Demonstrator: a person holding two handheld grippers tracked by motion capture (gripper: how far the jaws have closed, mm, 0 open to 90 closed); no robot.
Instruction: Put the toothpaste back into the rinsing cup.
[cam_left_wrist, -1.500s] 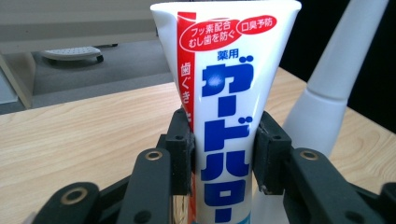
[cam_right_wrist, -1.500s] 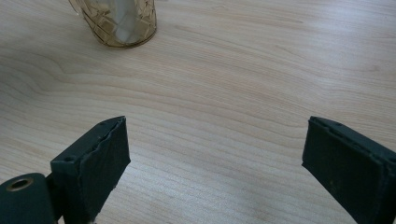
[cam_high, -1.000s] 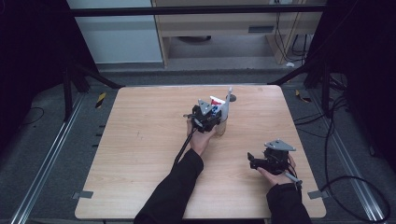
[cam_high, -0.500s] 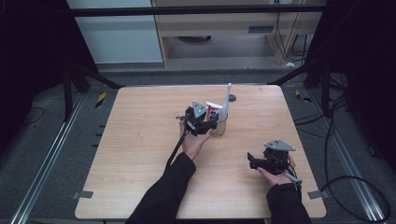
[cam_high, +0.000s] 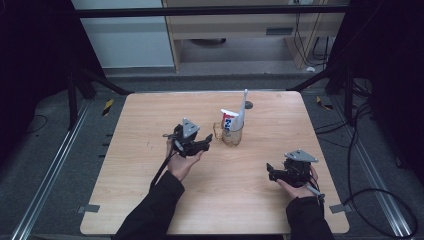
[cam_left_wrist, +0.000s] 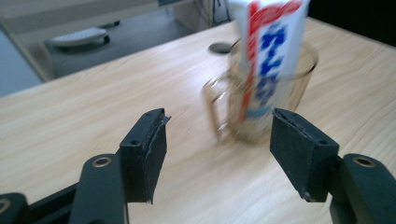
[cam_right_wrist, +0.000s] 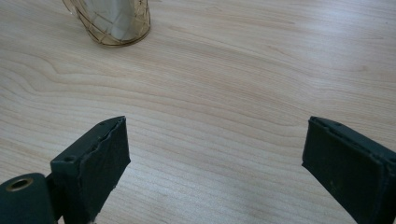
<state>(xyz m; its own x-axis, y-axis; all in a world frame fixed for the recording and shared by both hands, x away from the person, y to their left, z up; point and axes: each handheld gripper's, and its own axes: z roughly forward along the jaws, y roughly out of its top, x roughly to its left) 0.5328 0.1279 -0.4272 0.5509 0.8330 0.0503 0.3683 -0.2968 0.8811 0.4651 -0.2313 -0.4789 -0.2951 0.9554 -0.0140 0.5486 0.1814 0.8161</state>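
Note:
A clear glass mug (cam_high: 232, 135) (cam_left_wrist: 285, 93) stands upright near the middle of the wooden table (cam_high: 150, 120). Inside it lean a white toothpaste tube with red and blue print (cam_high: 229, 120) (cam_left_wrist: 268, 51) and a white toothbrush (cam_high: 242, 107). My left gripper (cam_high: 206, 141) (cam_left_wrist: 219, 154) hovers just left of the mug, open and empty, jaws pointing at it. Near the front right, my right gripper (cam_high: 270, 170) (cam_right_wrist: 212, 172) rests open with bare wood between its jaws; the mug's base (cam_right_wrist: 114, 21) appears at the top left of the right gripper view.
A small dark round hole (cam_high: 248, 105) sits in the tabletop behind the mug. Metal rails (cam_high: 55, 165) run along the floor on both sides. Cables (cam_high: 370, 195) lie on the floor at the right. A cabinet (cam_high: 235, 30) stands behind the table.
My left gripper has pulled back from the mug toward the left and front, with open jaws. The toothpaste tube and toothbrush stay in the mug. The right gripper has not moved.

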